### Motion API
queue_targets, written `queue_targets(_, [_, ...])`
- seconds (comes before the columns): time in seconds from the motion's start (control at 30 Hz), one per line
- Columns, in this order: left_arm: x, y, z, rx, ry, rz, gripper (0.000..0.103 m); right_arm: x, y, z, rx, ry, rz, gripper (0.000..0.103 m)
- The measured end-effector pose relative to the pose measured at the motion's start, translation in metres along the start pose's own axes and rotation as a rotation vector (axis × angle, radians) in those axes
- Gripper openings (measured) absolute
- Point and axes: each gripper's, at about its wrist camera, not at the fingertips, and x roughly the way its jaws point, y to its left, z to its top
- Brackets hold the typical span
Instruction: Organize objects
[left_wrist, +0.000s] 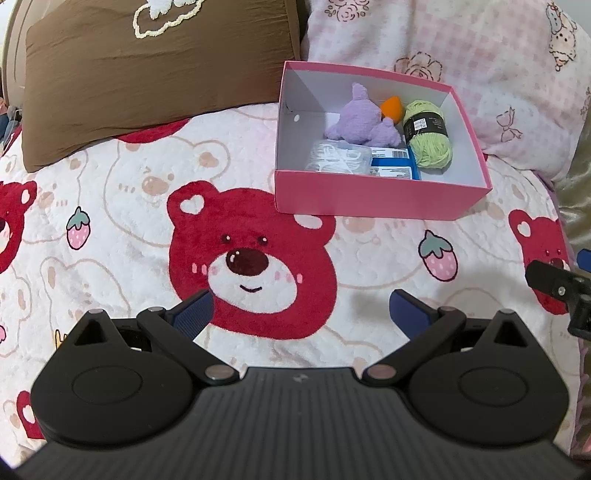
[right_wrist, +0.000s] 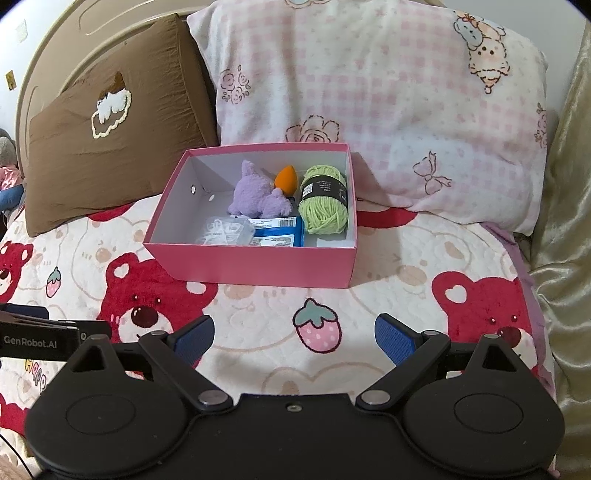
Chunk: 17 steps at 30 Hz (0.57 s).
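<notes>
- On the white fleece blanket printed with red bear faces and pink strawberries (right_wrist: 317, 328), an open pink cardboard box with a white inside (right_wrist: 255, 264) sits in front of a brown pillow with an embroidered cloud outline (right_wrist: 110, 147) and a pink checked pillow with rose and bow drawings (right_wrist: 388, 110).
- Inside the box lie a fluffy purple plush toy (right_wrist: 255, 197), an orange teardrop-shaped sponge (right_wrist: 286, 178) behind it, a light-green skein of yarn (right_wrist: 325, 201) against the right wall, a flat blue-and-white packet (right_wrist: 279, 230) and a clear plastic pouch of white pieces (right_wrist: 227, 230) by the front wall.
- The yarn's black band and the packet's barcode label carry print too small to read.
- "GenRobot.AI" reads in white on the black body of the left gripper (left_wrist: 301, 314), seen at the left edge of the right wrist view.
- The left gripper hovers low over the blanket, near the box, its blue-padded fingers (left_wrist: 194, 312) spread apart, holding nothing.
- The right gripper (right_wrist: 293, 338) likewise points at the box, its fingers wide apart and empty.
</notes>
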Motion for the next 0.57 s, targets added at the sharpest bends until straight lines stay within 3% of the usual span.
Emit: queue_targets(0.57, [0.0024,-0.0016,-0.0003,0.013,0.022,-0.004,0.103,0.0011,-0.0041,0.0011,0.005,0.003,-0.005,0.096])
